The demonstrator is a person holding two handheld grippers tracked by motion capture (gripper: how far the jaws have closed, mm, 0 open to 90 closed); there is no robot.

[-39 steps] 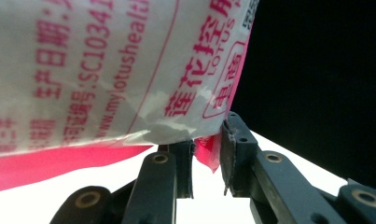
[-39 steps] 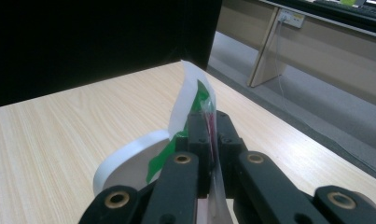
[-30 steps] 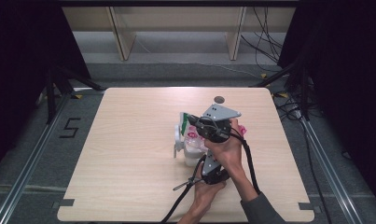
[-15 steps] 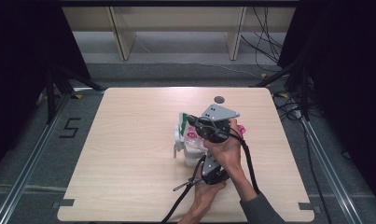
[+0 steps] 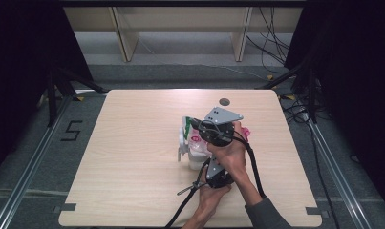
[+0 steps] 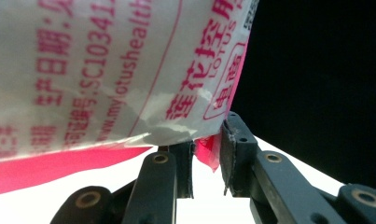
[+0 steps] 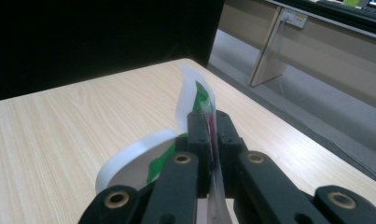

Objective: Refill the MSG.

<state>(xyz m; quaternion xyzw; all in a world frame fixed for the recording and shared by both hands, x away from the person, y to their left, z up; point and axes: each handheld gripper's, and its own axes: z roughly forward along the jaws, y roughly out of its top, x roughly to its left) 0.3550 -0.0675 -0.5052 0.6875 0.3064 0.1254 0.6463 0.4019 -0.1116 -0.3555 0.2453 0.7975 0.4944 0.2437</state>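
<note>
Plastic of a white packet (image 6: 106,70), printed "LOTUS" in pink, is pinched at 6 o'clock by the nearly closed left gripper (image 6: 206,154), while its green-printed edge (image 7: 202,100) is seemingly clamped by the closed right gripper (image 7: 212,135).

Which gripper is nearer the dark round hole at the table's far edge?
Right. The right gripper grips the packet nearer the hole; the left gripper holds it from the person's side.

The right gripper (image 5: 199,128) sits a touch lower and closer to the near edge of the tabletop (image 5: 133,157) than a second ago, the hand (image 5: 228,150) around it sliding back with it. The packet (image 5: 192,138) it pinches leans slightly more toward the person. The shift is slight.
</note>
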